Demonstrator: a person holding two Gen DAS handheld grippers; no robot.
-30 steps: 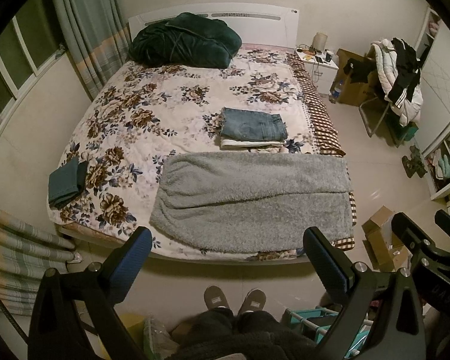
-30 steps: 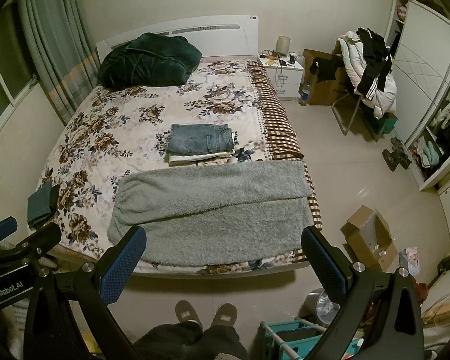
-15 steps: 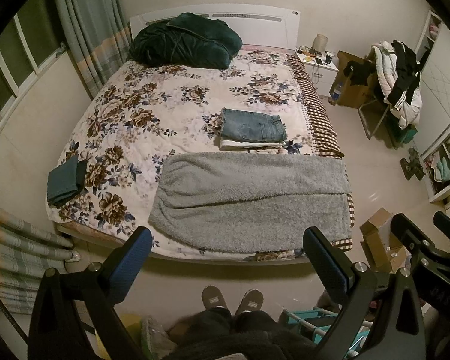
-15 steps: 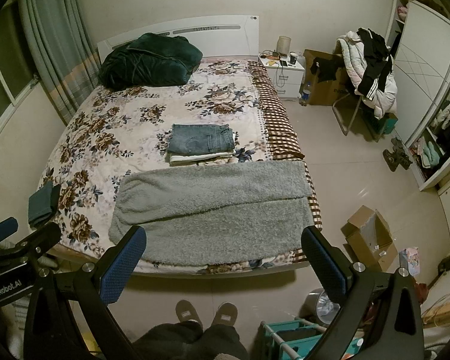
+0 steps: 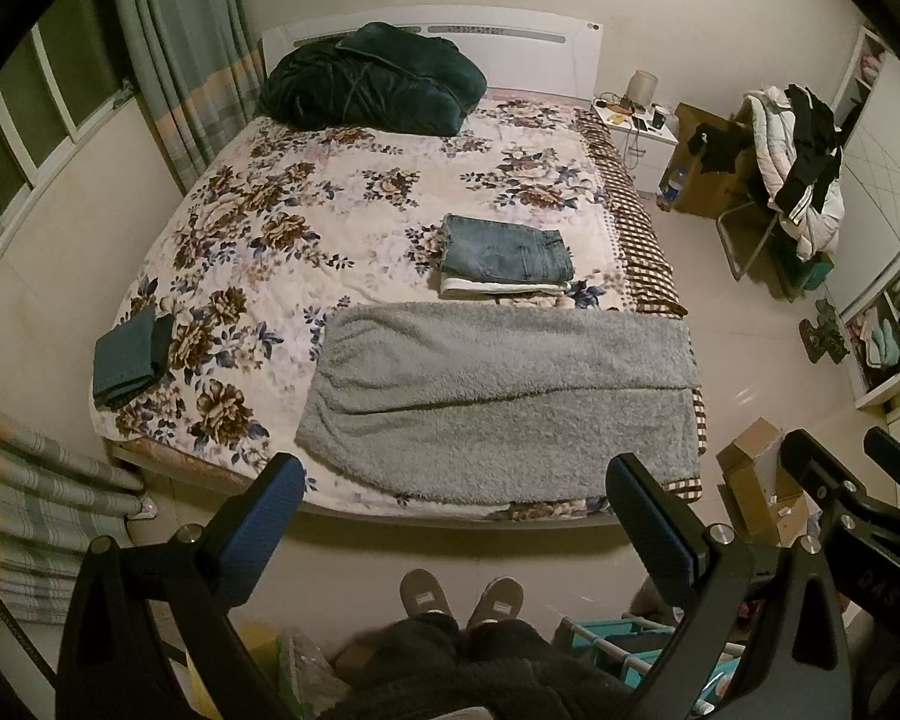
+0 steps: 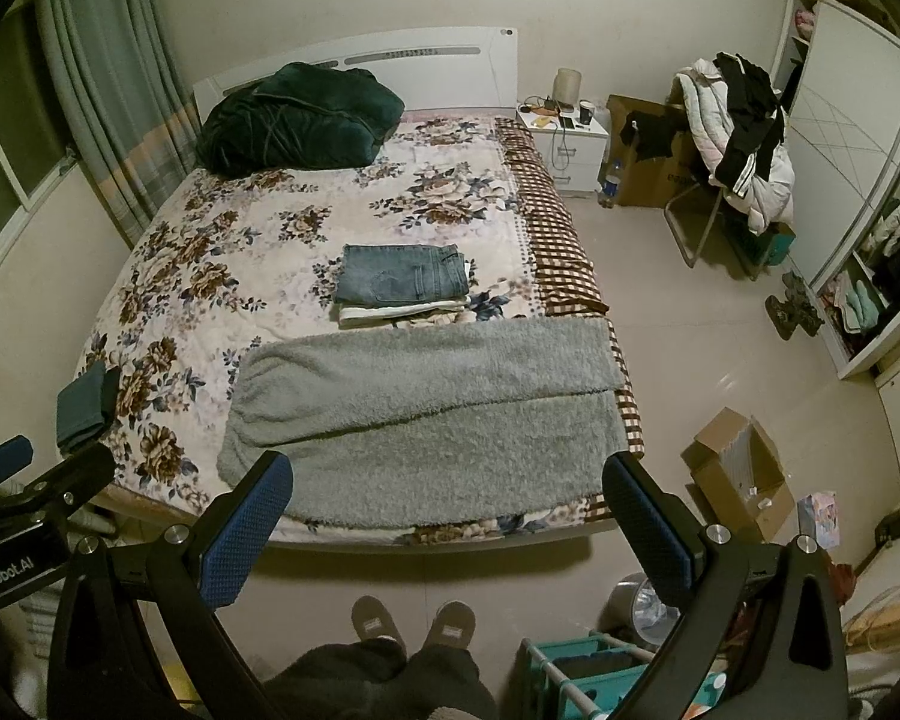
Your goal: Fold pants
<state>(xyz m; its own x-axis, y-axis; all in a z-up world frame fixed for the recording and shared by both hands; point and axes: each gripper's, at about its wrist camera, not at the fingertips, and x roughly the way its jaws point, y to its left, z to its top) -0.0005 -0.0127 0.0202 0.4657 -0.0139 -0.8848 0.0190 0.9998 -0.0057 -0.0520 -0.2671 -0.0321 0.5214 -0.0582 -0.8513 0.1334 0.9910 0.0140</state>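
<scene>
While held high above the floor, both spread wide and empty: left gripper (image 5: 453,513) and right gripper (image 6: 447,510). Grey fleece pants (image 6: 426,414) flat across the foot of the bed (image 5: 306,222), legs side by side. Behind them, folded jeans (image 6: 403,275) on a small stack. Slippers (image 5: 459,597) below.

Grey fleece pants (image 6: 426,420) are spread flat across the foot of the floral bed (image 6: 258,240), mid-frame. Above them a folded stack topped by jeans (image 6: 405,281) is seen. The right gripper (image 6: 447,531) is held wide apart and empty at the bottom. The left gripper (image 6: 6,468) is glimpsed at lower left.
</scene>
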